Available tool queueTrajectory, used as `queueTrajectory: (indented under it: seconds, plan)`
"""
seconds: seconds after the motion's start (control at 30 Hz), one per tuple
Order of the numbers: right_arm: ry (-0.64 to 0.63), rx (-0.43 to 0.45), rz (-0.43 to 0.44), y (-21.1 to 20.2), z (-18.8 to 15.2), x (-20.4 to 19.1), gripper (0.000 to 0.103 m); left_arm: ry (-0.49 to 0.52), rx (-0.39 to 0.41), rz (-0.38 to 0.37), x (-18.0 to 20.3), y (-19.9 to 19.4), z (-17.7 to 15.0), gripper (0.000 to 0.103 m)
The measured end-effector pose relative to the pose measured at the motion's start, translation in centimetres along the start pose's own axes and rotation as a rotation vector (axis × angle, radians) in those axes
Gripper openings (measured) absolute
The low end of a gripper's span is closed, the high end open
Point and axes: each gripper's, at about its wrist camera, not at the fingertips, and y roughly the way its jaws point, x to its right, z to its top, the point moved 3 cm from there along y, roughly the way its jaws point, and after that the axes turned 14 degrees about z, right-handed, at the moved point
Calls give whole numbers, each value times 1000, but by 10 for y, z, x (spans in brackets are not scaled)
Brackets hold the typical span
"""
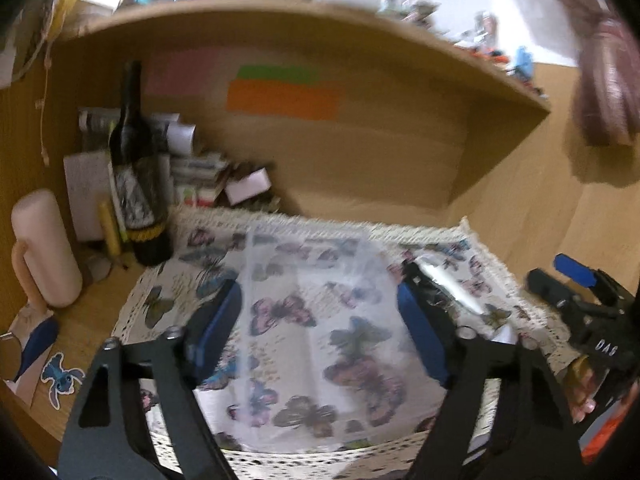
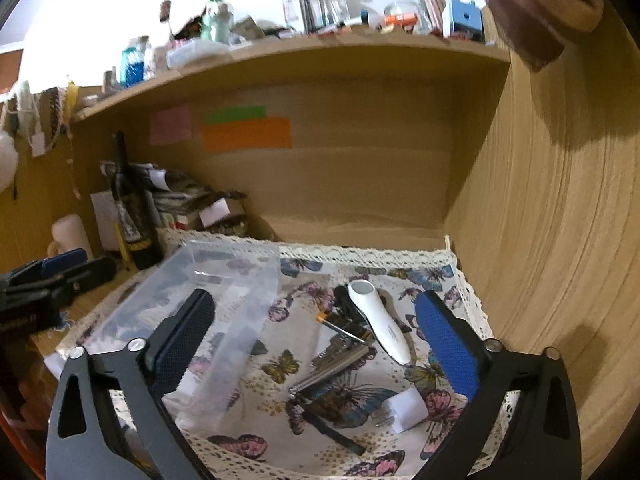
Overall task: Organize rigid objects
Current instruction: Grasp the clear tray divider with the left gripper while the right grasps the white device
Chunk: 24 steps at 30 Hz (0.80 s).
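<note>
Clear bag: we see a see-through plastic bag (image 2: 208,304) lying flat on the butterfly cloth, left of centre in the right wrist view; in the left wrist view the same bag (image 1: 316,280) fills the middle of the frame, blurred.
White device: we find a white handheld device (image 2: 378,320) right of centre in the right wrist view, lying on the cloth with its round end toward the top of the frame.
Metal tool: a folded metal tool (image 2: 336,368) lies just below and left of the white device; we cannot tell whether they touch.
Charger: a small white plug (image 2: 404,410) sits at lower right of centre, apart from the metal tool.
Left gripper: our left gripper (image 1: 320,328) stands with its jaws apart over the bag, blue pads on either side of it; nothing is pinched.
Right gripper: our right gripper (image 2: 320,344) has its jaws wide, the loose items lying between and beyond the pads, none gripped.
Cloth: the butterfly cloth (image 2: 360,452) with a lace edge covers the desk.
Bottle: a dark bottle (image 1: 138,184) stands upright at the left edge of the cloth.
Shelf: a wooden shelf (image 2: 320,54) spans the top of the frame, crowded with jars and small things.
Notes: coloured sticky notes (image 2: 246,132) are stuck on the back panel under the shelf.
</note>
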Motion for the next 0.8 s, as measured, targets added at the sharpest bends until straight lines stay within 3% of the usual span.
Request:
queueTrajectory:
  seconds: [0.17,0.33,0.57,0.8]
  plan:
    - [28,-62,-14,14,-3,15,77,19,-157,19,-22,42,-3,52]
    - [78,-132,-14,32,-5,32,62,77,-275,39,-28,73,-14,40]
    - [113,-240,-31,62,-9,51,51,89,-409,3,-33,96,-26,16]
    - [129,-349,-49,98,-11,70,39,110,-451,-18,-28,102,-29,12]
